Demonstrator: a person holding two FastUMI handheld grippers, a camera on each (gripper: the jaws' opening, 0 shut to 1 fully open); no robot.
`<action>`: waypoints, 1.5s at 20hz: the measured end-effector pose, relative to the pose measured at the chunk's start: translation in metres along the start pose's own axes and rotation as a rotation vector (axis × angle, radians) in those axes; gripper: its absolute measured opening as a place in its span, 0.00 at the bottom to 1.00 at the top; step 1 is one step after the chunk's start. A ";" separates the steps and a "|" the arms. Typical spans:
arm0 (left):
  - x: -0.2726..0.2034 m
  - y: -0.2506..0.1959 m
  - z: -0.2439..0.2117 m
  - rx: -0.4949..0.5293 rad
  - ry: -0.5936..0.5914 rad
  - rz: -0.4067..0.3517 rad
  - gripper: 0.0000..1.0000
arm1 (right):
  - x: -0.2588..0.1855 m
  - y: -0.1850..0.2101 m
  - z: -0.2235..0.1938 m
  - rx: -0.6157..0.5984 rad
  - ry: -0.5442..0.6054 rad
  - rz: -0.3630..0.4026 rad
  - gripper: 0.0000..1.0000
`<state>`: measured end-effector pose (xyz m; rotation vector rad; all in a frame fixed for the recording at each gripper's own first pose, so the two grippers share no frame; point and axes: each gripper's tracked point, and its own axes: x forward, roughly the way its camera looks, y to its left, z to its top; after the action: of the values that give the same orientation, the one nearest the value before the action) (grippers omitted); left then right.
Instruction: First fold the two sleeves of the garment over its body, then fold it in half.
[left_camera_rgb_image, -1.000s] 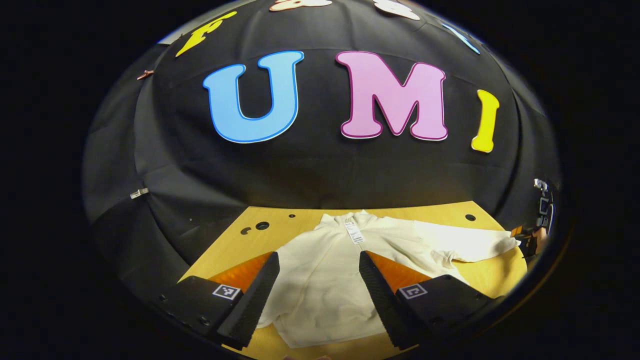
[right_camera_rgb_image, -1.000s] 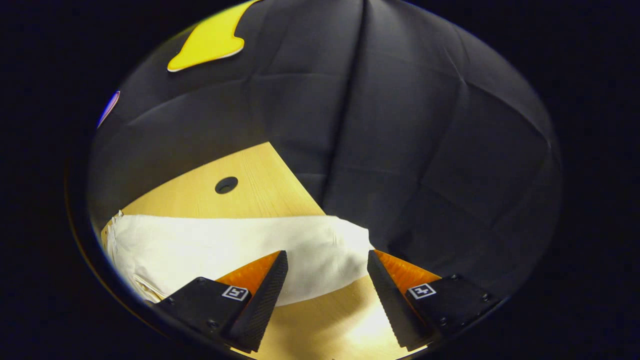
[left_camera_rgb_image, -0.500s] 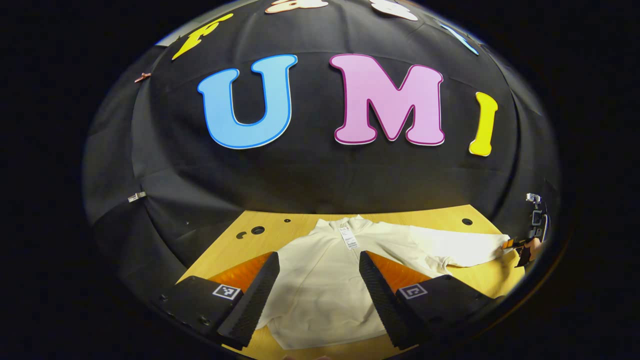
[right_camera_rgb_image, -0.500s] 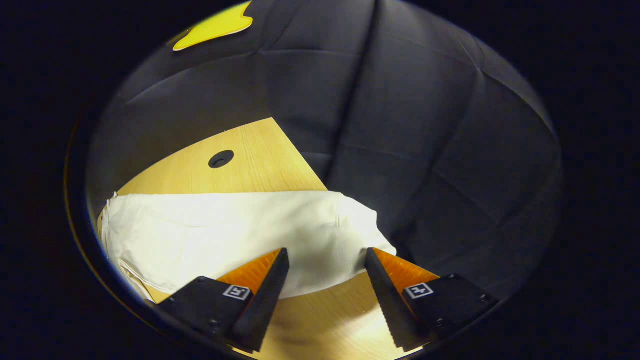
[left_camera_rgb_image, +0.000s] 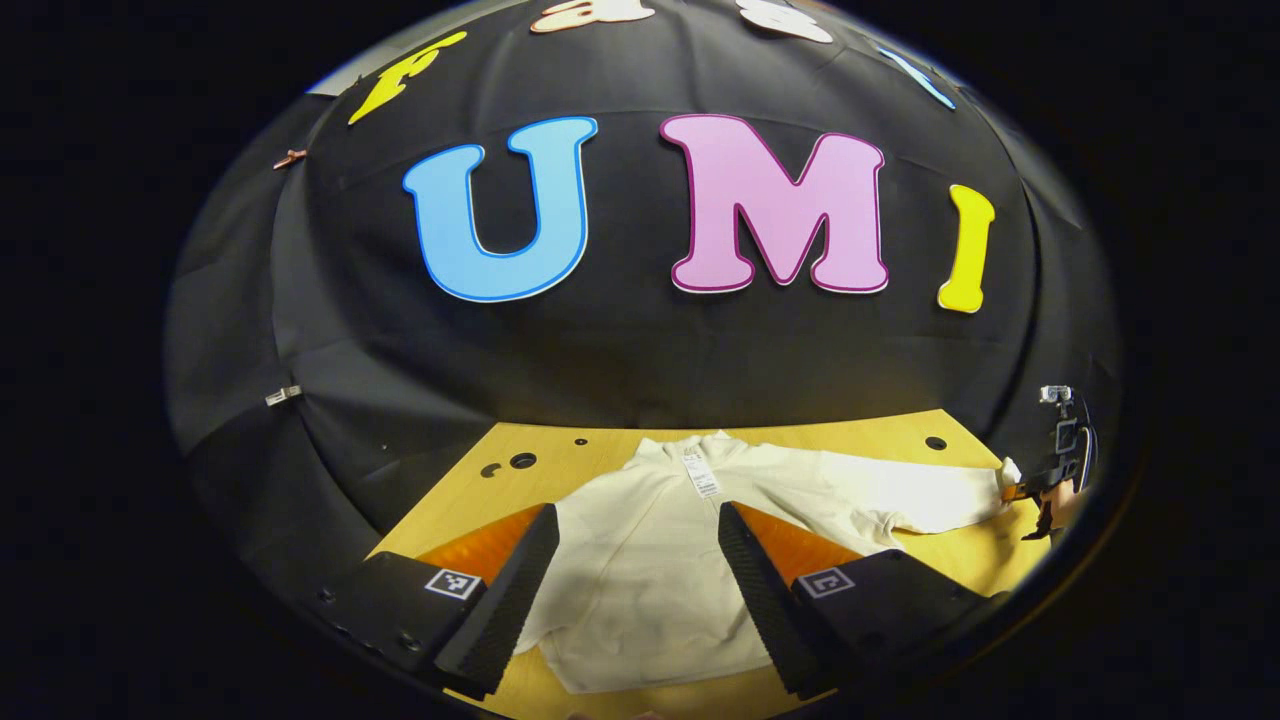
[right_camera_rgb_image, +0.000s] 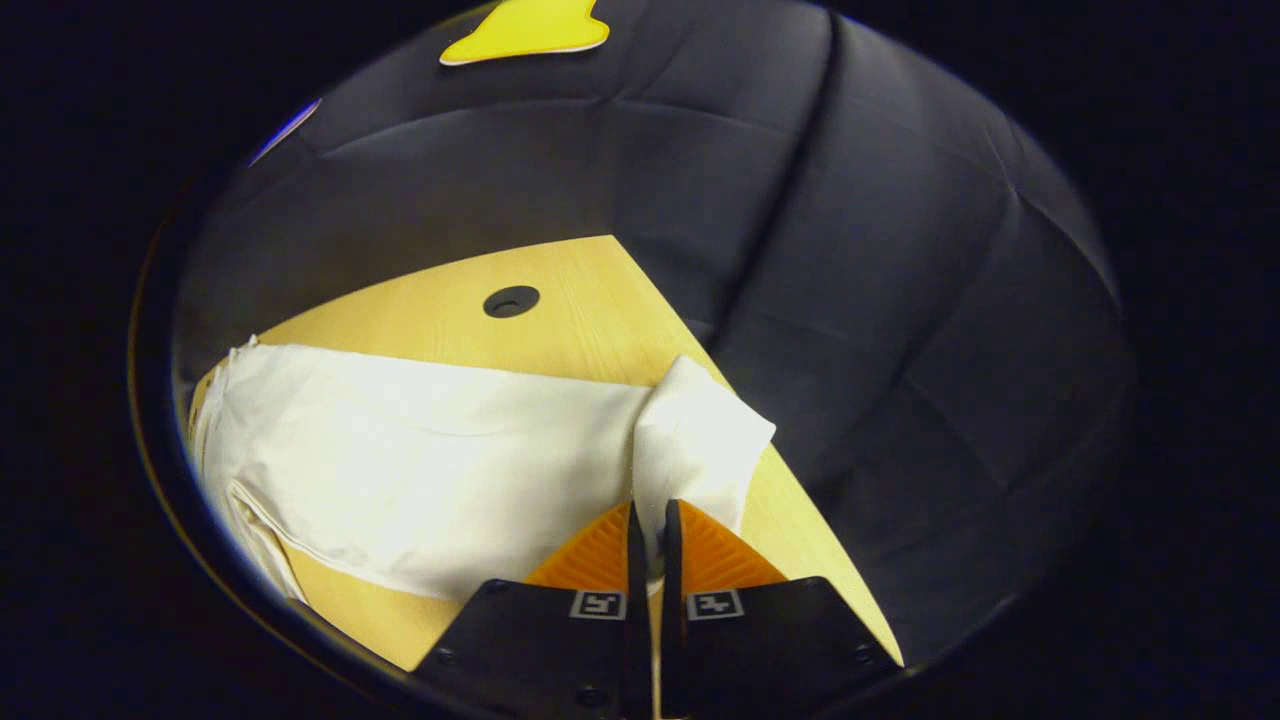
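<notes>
Garment: a cream long-sleeved top (left_camera_rgb_image: 650, 570) lies flat on the wooden bench (left_camera_rgb_image: 480, 500), collar toward the booth wall, hem nearest the left gripper.
Right sleeve: extends sideways across the bench to its far right corner (right_camera_rgb_image: 420, 450); not yet folded over the body.
Sleeve cuff: bunched and raised off the bench (right_camera_rgb_image: 700, 450), standing between the fingers of the right gripper.
Left sleeve: cannot be made out clearly in the left gripper view; its state cannot be told.
Right gripper: (right_camera_rgb_image: 648, 540) fingers closed almost together, both pressing on the cuff fabric. The same gripper appears far off at the sleeve end in the left gripper view (left_camera_rgb_image: 1045, 485).
Left gripper: (left_camera_rgb_image: 635, 590) fingers spread wide, holding nothing, poised over the lower body of the garment; contact with the cloth cannot be confirmed.
Task progress: judged early. The right sleeve is gripped but not carried inward; the half fold is not begun.
Remaining: bring the right sleeve across the body, confirm or fold the other sleeve, then fold the garment in half.
Containers: none on the bench; only round holes in its surface (right_camera_rgb_image: 511, 300).
</notes>
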<state>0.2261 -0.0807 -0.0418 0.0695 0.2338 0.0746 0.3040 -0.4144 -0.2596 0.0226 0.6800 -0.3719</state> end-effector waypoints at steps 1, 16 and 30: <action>-0.002 0.002 0.000 -0.006 0.002 0.006 0.99 | 0.000 0.006 0.004 0.001 -0.001 0.014 0.07; -0.048 0.058 -0.013 -0.117 -0.020 0.088 0.99 | -0.086 0.136 0.131 -0.147 -0.251 0.194 0.06; -0.090 0.175 -0.065 -0.248 0.016 0.284 0.99 | -0.167 0.450 0.146 -0.371 -0.333 0.533 0.06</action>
<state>0.1117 0.0902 -0.0707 -0.1457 0.2281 0.3864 0.4286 0.0403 -0.0873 -0.2034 0.3825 0.2633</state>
